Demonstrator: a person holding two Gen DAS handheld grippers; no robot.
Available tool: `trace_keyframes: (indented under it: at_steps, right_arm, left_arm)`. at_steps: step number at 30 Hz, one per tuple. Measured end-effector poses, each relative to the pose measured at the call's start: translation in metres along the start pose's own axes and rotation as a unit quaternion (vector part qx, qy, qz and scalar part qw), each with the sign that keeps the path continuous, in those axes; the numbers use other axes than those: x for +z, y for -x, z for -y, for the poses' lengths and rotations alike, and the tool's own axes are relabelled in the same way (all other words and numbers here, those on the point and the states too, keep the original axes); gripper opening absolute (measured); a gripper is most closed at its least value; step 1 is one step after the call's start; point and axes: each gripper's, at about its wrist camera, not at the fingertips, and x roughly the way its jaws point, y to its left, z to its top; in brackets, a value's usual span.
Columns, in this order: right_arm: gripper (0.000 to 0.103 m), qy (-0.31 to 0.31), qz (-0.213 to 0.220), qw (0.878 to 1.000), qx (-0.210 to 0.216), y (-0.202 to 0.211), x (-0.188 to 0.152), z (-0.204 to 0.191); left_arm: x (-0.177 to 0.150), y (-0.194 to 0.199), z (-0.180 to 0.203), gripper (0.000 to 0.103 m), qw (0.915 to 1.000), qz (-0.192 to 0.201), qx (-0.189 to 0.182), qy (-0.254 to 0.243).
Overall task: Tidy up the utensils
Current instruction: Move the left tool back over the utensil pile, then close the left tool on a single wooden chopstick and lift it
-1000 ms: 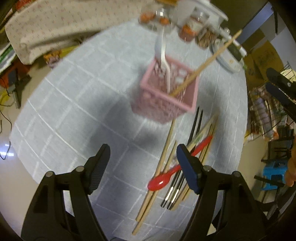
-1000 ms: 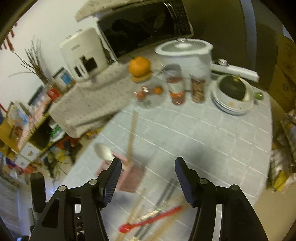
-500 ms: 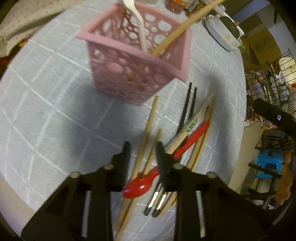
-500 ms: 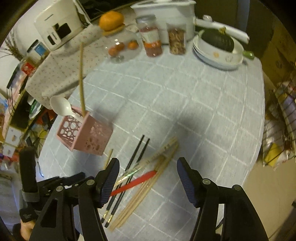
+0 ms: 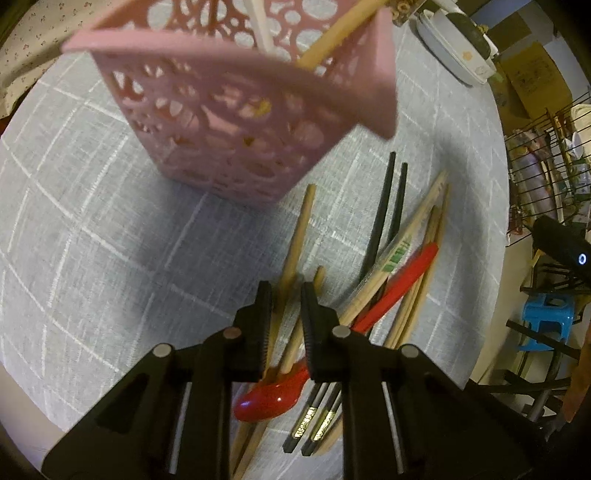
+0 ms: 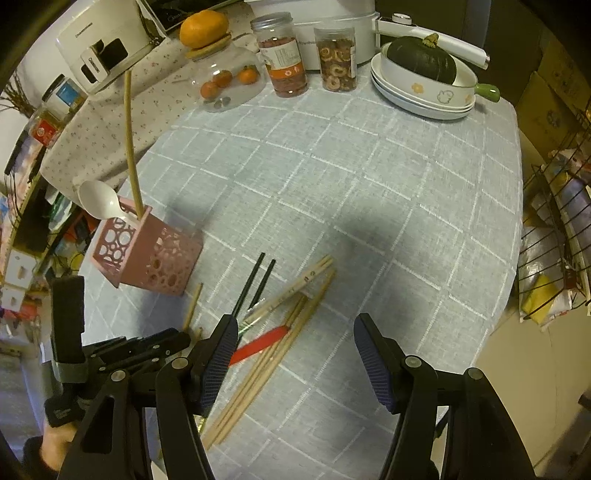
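Note:
A pink perforated utensil basket (image 5: 236,110) stands on the grey checked tablecloth (image 6: 332,177) and holds a white spoon (image 6: 98,201) and one wooden chopstick (image 6: 131,144). It also shows in the right wrist view (image 6: 147,254). In front of it lie wooden chopsticks (image 5: 424,236), two black chopsticks (image 5: 384,214) and a red spoon (image 5: 399,284). My left gripper (image 5: 286,295) is shut on a wooden chopstick (image 5: 299,236) in the pile. My right gripper (image 6: 291,354) is open and empty above the pile's right side.
At the table's far edge stand a stack of white dishes with a dark squash (image 6: 424,74), two jars (image 6: 306,59), a glass dome with oranges (image 6: 225,81) and a white cooker (image 6: 332,14). A wire rack (image 6: 554,240) stands off the table's right edge.
My left gripper has moved down and forward to the pile and shut on a wooden chopstick. My right gripper has tilted down over the pile and stays open.

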Motion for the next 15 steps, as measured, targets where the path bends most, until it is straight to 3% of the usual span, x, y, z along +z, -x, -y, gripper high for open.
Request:
trace_keyframes:
  at_steps: [2, 8, 15]
  right_arm:
    - [0.067, 0.004, -0.003, 1.000, -0.002, -0.002, -0.001, -0.001]
    - [0.068, 0.003, -0.011, 1.000, -0.010, -0.006, -0.004, 0.001]
    - [0.069, 0.007, -0.017, 1.000, -0.013, -0.009, -0.007, -0.004]
  left_arm:
    - [0.000, -0.001, 0.003, 0.010, 1.0000, 0.002, 0.006, 0.000]
    - [-0.004, 0.011, -0.005, 0.009, 0.9999, 0.006, -0.005, 0.008]
    - [-0.019, 0.053, -0.020, 0.008, 0.9989, 0.043, -0.021, -0.003]
